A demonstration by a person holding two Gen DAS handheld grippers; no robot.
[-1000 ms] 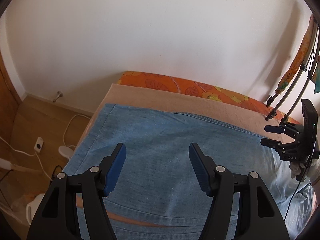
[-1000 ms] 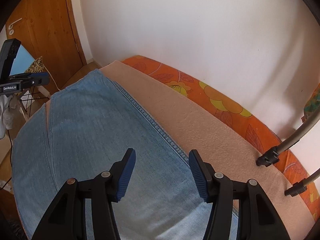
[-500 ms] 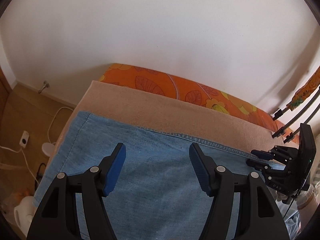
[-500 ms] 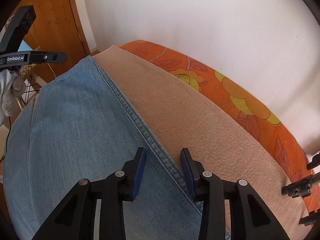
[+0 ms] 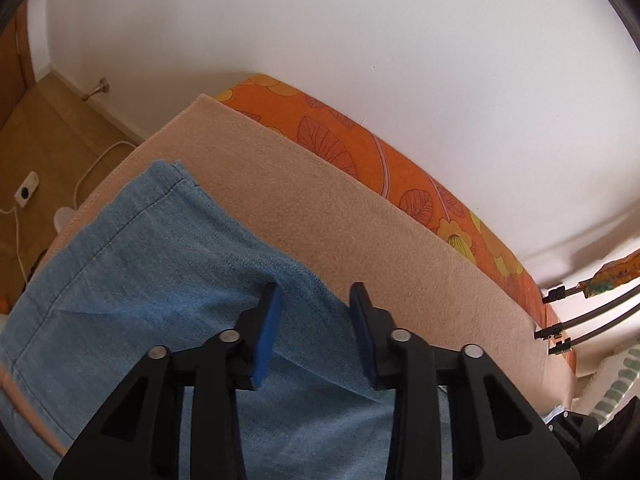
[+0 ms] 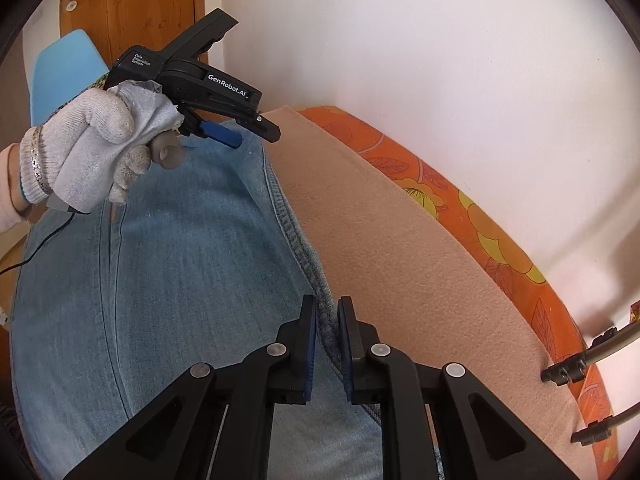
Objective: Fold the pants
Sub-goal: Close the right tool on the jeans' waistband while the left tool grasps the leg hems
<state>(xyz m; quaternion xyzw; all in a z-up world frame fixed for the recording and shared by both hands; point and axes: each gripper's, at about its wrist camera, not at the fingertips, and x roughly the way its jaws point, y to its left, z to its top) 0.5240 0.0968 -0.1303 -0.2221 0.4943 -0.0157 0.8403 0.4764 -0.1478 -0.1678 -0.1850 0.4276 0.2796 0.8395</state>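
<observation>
A: Where are the pants (image 5: 168, 280) found?

B: They are spread flat on a beige blanket (image 5: 340, 232), which lies over an orange flowered mattress (image 5: 360, 152) along the white wall (image 5: 360, 40). In the left wrist view the denim is seen under and in front of the fingers, and its hemmed end lies ahead and to the left of them.

A: How is the left gripper (image 5: 314, 320) held?

B: Its blue pads (image 5: 266, 332) are partly closed, with a clear gap kept between them. A raised fold of denim near the long edge is seen between them, but whether it is touched cannot be told. In the right wrist view this gripper (image 6: 244, 136) is seen far ahead and to the left, gripped by a white gloved hand (image 6: 96, 148).

A: And the right gripper (image 6: 326, 320)?

B: Its pads (image 6: 310, 344) are brought almost together, and the seamed edge of the pants is pinched between them. The blanket is seen directly to the right of the fingers, and the mattress beyond it.

A: What else is visible?

B: A wooden door (image 6: 132, 8) and a blue chair (image 6: 60, 76) are seen far to the left.
</observation>
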